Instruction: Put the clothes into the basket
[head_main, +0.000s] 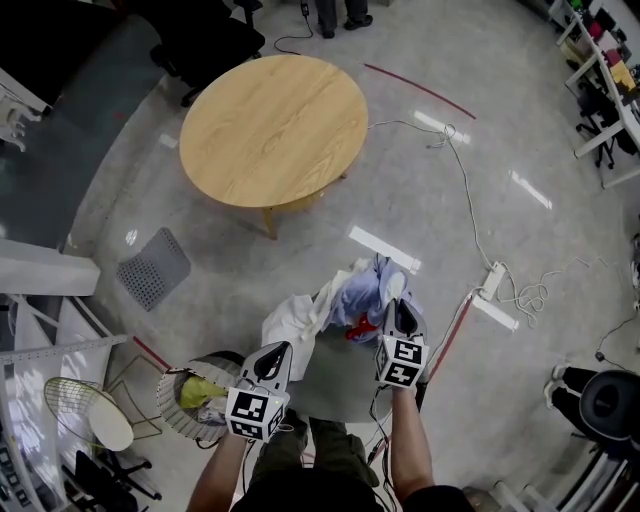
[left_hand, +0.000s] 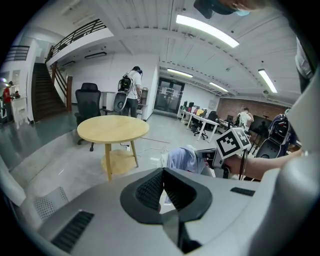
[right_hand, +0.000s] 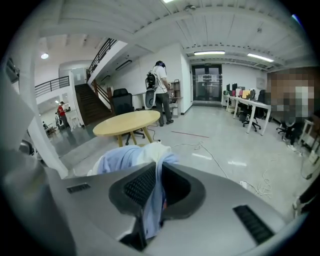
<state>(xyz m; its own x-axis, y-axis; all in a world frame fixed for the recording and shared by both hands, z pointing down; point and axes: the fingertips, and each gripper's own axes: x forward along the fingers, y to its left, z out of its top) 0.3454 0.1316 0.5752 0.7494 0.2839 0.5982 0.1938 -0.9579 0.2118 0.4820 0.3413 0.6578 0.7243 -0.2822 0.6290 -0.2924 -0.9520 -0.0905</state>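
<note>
Round wooden table (head_main: 273, 128) on the glossy floor, black office chair (head_main: 205, 45) behind it, grey perforated panel (head_main: 152, 268) lying flat to its left. White cable (head_main: 466, 190) runs from the table to a power strip (head_main: 492, 281); red tape line (head_main: 418, 90) beyond. Person with backpack (left_hand: 131, 90) stands past the table.

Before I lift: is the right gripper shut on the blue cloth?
Shut: the right gripper pinches the blue cloth, which hangs between its jaws.

Cloth clothes (head_main: 365, 290), glossy floor (head_main: 400, 185), matt wooden table (head_main: 273, 130)
</note>
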